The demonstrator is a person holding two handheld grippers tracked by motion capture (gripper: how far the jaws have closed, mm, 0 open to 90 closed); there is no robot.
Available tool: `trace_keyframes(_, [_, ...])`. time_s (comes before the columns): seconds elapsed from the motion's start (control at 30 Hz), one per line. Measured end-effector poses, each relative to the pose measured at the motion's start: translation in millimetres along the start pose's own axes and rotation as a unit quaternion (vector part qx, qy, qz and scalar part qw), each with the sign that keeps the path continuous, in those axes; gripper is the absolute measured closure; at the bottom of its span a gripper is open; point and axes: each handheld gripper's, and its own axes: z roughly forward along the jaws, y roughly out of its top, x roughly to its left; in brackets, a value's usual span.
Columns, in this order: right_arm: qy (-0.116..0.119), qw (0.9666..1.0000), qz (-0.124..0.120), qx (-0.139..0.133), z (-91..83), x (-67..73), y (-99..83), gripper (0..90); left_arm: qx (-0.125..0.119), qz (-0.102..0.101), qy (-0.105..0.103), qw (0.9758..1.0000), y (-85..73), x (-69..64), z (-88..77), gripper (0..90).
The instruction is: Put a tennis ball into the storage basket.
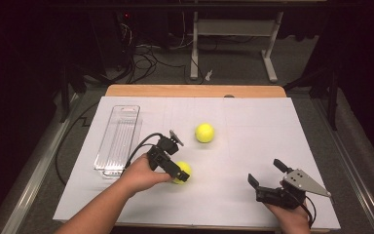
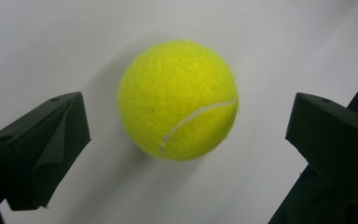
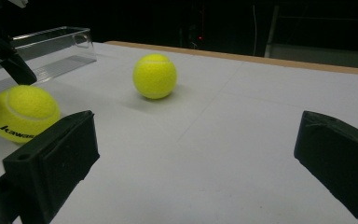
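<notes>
Two yellow tennis balls lie on the white sheet [image 1: 258, 126]. The nearer ball [image 1: 185, 167] [image 2: 177, 100] [image 3: 24, 113] rests between the jaws of my left gripper [image 1: 177, 174] [image 2: 189, 119], which is open; the jaws stand on either side of the ball with a gap on both sides. The farther ball [image 1: 204, 132] [image 3: 154, 75] sits alone near the middle of the sheet. My right gripper [image 1: 264, 171] [image 3: 200, 140] is open near the front right, holds nothing and points toward both balls.
A clear plastic tray [image 1: 118, 139] [image 3: 51, 51] lies lengthwise at the left of the sheet, close behind the left hand. The table's wooden far edge [image 1: 195, 90] borders the sheet. Cables and desk legs stand on the floor beyond.
</notes>
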Motion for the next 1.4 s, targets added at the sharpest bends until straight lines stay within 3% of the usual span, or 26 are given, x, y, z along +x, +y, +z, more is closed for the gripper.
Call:
trace_keyframes(0.37, [0.001, 1.0000, 0.002, -0.001, -0.7, -0.2, 0.2, 0.3, 0.013, 0.008, 0.016, 0.9998, 2.0, 0.3, 11.8, 3.5])
trace_keyframes(0.53, [0.000, 1.0000, 0.002, -0.002, -0.7, -0.5, 0.2, 0.3, 0.013, 0.000, 0.019, 0.9997, 0.8, 2.7, 16.3, 4.8])
trace_keyframes(1.4, [0.001, 1.0000, 0.002, -0.001, -0.2, -0.8, 0.2, 0.3, 0.039, -0.010, 0.008, 0.9991, 1.3, 5.9, 18.4, 11.2])
